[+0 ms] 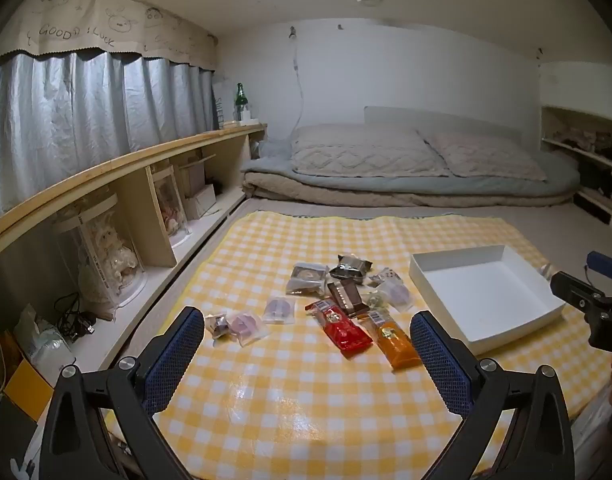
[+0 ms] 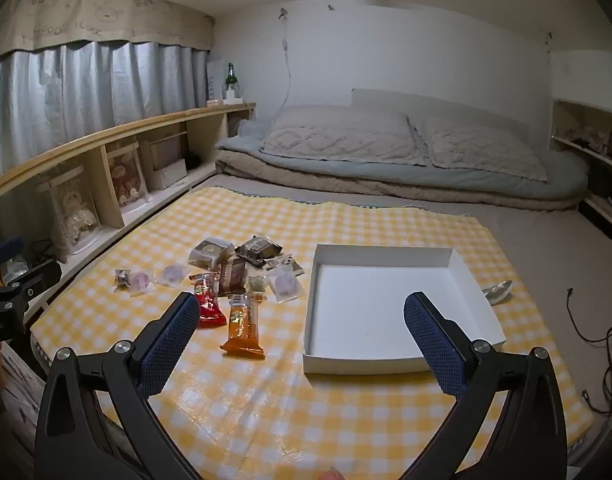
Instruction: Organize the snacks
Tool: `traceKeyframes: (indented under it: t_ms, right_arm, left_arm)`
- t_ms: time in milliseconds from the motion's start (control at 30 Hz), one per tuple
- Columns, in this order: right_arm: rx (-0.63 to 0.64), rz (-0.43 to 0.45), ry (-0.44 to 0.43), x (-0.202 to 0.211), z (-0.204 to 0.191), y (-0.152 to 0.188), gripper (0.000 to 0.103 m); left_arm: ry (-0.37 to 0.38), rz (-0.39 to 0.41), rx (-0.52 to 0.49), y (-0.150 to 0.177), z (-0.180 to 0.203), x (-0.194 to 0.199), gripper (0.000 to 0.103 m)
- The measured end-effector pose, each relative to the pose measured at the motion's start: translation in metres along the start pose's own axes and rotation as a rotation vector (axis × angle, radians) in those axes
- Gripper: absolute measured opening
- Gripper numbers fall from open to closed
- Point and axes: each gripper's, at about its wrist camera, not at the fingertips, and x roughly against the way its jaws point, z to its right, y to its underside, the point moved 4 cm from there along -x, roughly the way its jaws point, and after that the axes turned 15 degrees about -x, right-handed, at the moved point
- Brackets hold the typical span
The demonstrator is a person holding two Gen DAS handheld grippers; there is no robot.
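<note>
a: yellow checked cloth (image 2: 346, 420) covers the bed here, glossy and a bit rippled, with pillows (image 2: 338, 136) and folded bedding behind it. nothing is packed yet. the white box (image 2: 390, 254) sits bare on the cloth, and the snacks (image 2: 241, 272) lie in a loose heap just left of it.

b: and the grippers?

a: the left gripper (image 1: 308, 350) hovers over the near side of the heap, fingers (image 1: 173, 352) wide apart, holding nothing. the right gripper (image 2: 301, 334) hangs in front of the box, fingers (image 2: 169, 340) also spread and empty.

b: so what could go wrong?

a: the packets are thin and lie flat. the orange packet (image 2: 243, 324) and the red packet (image 2: 207, 300) sit nearest, side by side, so a wide grab may well pinch both, or only pinch a crinkly edge that slips free on the lift.

b: the cloth too?

a: yes. it looks slick and loose over a soft mattress. fingers pressing down for a flat packet could catch a fold and drag the whole heap, or shove the box.

b: and the small ones?

a: the clear wrapped sweets (image 1: 279, 310) overlap the darker packets (image 1: 348, 268) further back. pulling one likely tips its neighbours. the box looks light and shallow, so a packet dropped from height could bounce out or nudge it aside.
</note>
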Motion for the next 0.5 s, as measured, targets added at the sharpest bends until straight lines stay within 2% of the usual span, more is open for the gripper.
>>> traceKeyframes:
  t_ms: [500]
  right_arm:
    - [0.006,0.004,0.002,0.0007,-0.0010,0.0013,0.103]
  left_arm:
    - [0.010,-0.002,0.011,0.0003,-0.0003,-0.0002,0.103]
